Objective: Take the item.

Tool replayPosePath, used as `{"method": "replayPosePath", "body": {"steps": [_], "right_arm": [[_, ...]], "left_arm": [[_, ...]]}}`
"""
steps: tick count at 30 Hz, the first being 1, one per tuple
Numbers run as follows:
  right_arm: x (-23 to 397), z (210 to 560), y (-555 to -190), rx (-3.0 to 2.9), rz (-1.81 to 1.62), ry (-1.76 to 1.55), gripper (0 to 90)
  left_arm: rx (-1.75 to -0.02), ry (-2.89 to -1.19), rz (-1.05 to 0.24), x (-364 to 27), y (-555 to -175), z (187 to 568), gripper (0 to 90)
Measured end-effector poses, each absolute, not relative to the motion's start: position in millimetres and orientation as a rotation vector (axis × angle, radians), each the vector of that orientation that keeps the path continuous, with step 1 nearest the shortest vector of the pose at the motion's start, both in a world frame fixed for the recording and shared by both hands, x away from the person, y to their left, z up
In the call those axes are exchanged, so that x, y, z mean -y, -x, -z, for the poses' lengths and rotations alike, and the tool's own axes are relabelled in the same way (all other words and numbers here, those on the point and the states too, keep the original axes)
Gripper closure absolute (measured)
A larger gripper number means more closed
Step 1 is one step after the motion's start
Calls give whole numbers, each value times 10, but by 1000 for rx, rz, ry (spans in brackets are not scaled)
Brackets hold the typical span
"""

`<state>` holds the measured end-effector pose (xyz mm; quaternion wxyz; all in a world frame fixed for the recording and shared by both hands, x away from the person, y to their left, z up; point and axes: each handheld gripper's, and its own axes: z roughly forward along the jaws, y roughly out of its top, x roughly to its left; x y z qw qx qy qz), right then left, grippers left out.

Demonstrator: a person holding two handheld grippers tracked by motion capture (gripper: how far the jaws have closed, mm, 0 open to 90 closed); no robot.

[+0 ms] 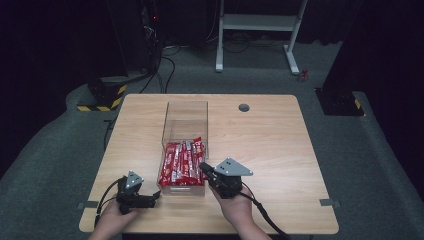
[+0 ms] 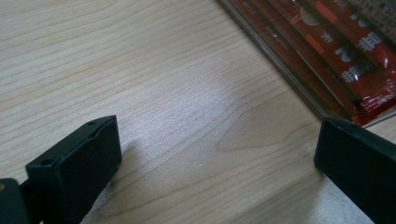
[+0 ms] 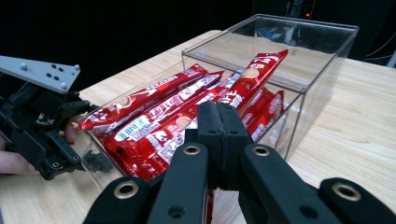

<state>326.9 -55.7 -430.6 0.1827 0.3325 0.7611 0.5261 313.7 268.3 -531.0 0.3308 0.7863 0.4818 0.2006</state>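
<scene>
A clear plastic box (image 1: 184, 116) stands on the wooden table (image 1: 265, 145), its near half full of several red snack packets (image 1: 182, 162). My left gripper (image 1: 154, 196) rests low on the table just left of the box's near corner, and its jaws stand wide apart over bare wood (image 2: 217, 135) with nothing between them. My right gripper (image 1: 203, 166) hovers at the box's near right rim. Its jaws are pressed together (image 3: 219, 112) with nothing visible between them, and they point over the red packets (image 3: 163, 112). The left gripper (image 3: 42, 135) also shows beyond the box.
The far half of the box (image 3: 299, 51) holds nothing. A round cable hole (image 1: 244, 107) sits near the table's far edge. A white desk frame (image 1: 257, 22) and black equipment stand on the floor behind the table.
</scene>
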Motion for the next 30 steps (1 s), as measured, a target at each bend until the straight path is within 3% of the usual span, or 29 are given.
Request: {"method": "replayPosePath", "body": {"steps": [30], "right_arm": [[1267, 4322, -3355, -2011, -1467, -1043, 900]], "left_arm": [[-1260, -2056, -525, -2682, -3137, 5310, 10]]}}
